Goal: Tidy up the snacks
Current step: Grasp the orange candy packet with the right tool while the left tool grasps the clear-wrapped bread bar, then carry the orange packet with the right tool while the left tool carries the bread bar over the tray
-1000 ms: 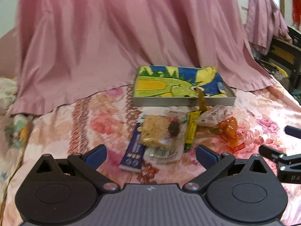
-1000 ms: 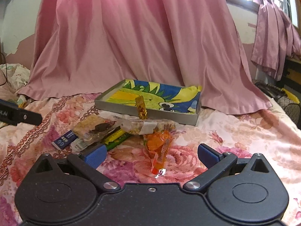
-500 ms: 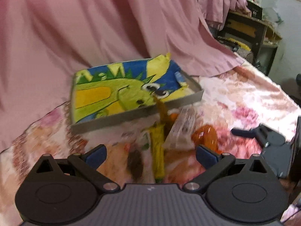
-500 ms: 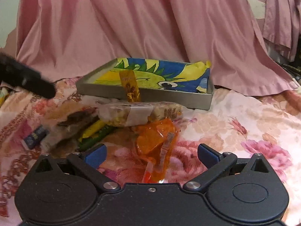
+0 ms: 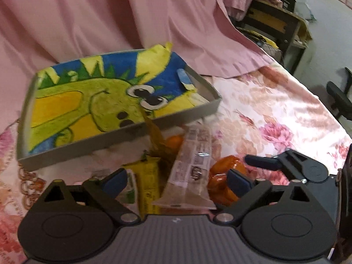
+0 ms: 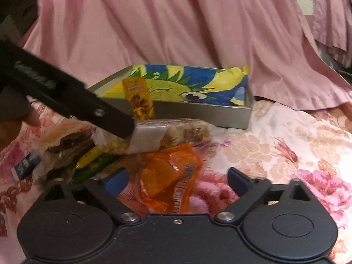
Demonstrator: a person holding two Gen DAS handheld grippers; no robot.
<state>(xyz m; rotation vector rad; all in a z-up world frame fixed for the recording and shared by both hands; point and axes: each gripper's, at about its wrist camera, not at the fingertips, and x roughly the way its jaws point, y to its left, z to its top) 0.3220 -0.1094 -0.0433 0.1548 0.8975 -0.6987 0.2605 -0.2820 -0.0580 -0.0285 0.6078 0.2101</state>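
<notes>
A pile of snacks lies on the floral bedspread in front of a grey tray [image 5: 123,138] lined with a dinosaur cloth. My left gripper [image 5: 176,181] hangs over the pile, jaws closing. A yellow bar [image 5: 147,180] and a clear-wrapped bar [image 5: 191,167] lie between its fingers, and the pads do not press on either. My right gripper [image 6: 177,181] straddles an orange packet [image 6: 167,180]; its jaws are closing too, with gaps on both sides. A small yellow sachet [image 6: 138,99] leans on the tray [image 6: 198,114]. The left gripper's finger [image 6: 88,107] reaches the clear-wrapped bar [image 6: 176,134].
A pink curtain hangs behind the tray. A brown snack pack [image 6: 66,143] and a blue packet [image 6: 24,165] lie at the pile's left. A hand [image 6: 30,114] shows at the left edge. A wooden desk [image 5: 275,22] and a black chair [image 5: 338,101] stand beyond the bed's right side.
My left gripper has swung right, tipped down and closed in on the pile. My right gripper has come lower and nearer the orange packet. Both pairs of jaws stand slightly narrower.
</notes>
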